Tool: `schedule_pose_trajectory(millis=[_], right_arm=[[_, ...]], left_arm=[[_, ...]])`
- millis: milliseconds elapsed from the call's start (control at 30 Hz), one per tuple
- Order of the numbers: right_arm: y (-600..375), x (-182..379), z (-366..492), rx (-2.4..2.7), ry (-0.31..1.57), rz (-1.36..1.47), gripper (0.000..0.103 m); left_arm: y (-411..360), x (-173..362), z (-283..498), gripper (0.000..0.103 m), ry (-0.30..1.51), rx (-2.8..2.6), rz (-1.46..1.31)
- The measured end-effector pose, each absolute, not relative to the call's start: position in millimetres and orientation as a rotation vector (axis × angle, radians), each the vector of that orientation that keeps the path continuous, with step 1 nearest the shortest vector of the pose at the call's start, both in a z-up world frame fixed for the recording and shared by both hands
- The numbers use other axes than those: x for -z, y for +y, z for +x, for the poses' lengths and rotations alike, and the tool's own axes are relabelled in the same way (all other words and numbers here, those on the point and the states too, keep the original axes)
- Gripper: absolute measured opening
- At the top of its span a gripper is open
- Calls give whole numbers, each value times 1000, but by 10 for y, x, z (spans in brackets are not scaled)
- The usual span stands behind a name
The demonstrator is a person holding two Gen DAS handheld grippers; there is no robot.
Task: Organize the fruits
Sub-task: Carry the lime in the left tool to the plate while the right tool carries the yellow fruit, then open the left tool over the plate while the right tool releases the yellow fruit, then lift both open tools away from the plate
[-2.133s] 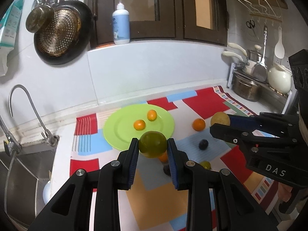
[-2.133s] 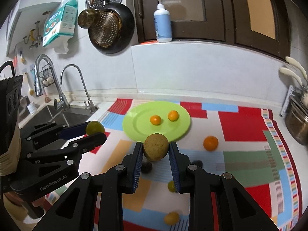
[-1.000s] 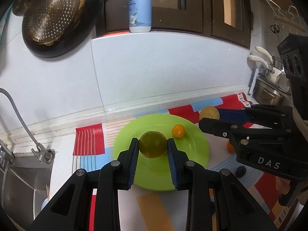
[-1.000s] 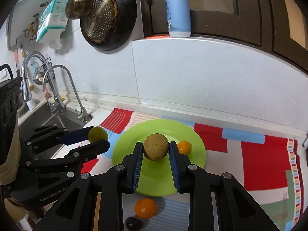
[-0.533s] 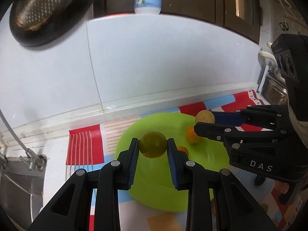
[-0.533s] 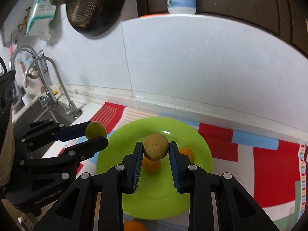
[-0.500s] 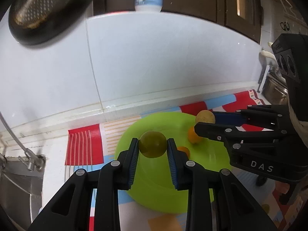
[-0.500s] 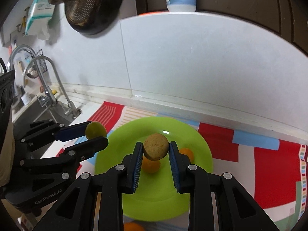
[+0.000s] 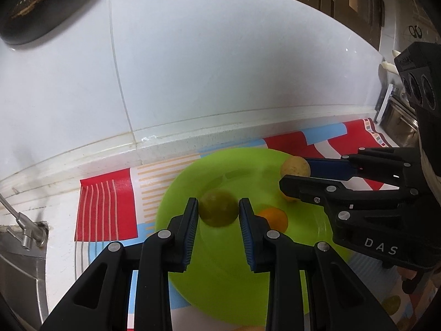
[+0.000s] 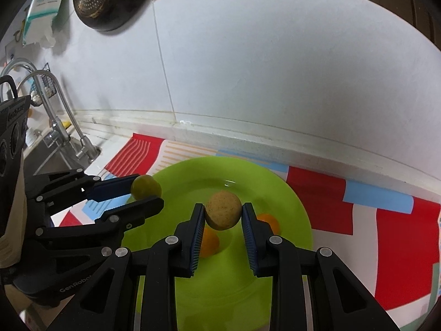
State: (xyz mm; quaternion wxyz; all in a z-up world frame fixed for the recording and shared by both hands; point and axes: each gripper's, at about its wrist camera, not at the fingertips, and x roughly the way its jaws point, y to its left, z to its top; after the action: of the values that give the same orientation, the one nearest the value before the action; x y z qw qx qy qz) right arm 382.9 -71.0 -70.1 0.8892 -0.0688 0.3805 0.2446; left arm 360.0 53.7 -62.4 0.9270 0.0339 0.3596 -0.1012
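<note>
Both grippers have come in closer over the green plate [image 9: 220, 298] since half a second ago, wall tiles now filling most of each view. Left gripper [image 9: 218, 212]: jaws closed snug on a round green fruit [image 9: 218, 210], pads pressing both its sides, fruit held above the plate's left half. Right gripper [image 10: 223, 215]: jaws closed on a round tan speckled fruit [image 10: 223, 213], held above the plate's middle. From my left camera the right gripper [image 9: 286, 175] shows at the right with the tan fruit [image 9: 294, 166] at its tip; from my right camera the left gripper [image 10: 147, 193] shows at the left with the green fruit [image 10: 146, 187] over the plate's [image 10: 292, 220] left rim. Two small oranges lie on the plate: one orange [image 10: 209, 244] beside the right gripper's left finger, second orange [image 10: 268, 222] partly hidden behind its right finger. Plate sits on a red, blue and white patterned mat [image 10: 399, 237] on the desk, faucet [image 10: 59, 115] off to the left.
</note>
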Motion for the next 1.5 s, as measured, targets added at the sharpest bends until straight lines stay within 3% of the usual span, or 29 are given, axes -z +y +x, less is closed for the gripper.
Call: schedule_pose_trajectory(millis=[500,800,867,967,1333,1500], right_arm=[[-815,486,3612,-488,744,-132,30],[-935,172,3241,-475,683,-113,31],[-962,116,3166,-470,670,-109,37],[-1018,4,2993,-455,640,-117,37],[-1224,-194,2485,-395,595,-119,37],[-1314,-250,2232,-369,577,-107,45]], left_arm=[[537,348,3305,41,688,182,69],[458,39,2950,57,629,183,65],[435,-22,2854,59,618,184,66],[410,-75,2737,65,606,185,69],[285,-195,2284,68,592,212,79],[213,-234,2088,69,587,234,87]])
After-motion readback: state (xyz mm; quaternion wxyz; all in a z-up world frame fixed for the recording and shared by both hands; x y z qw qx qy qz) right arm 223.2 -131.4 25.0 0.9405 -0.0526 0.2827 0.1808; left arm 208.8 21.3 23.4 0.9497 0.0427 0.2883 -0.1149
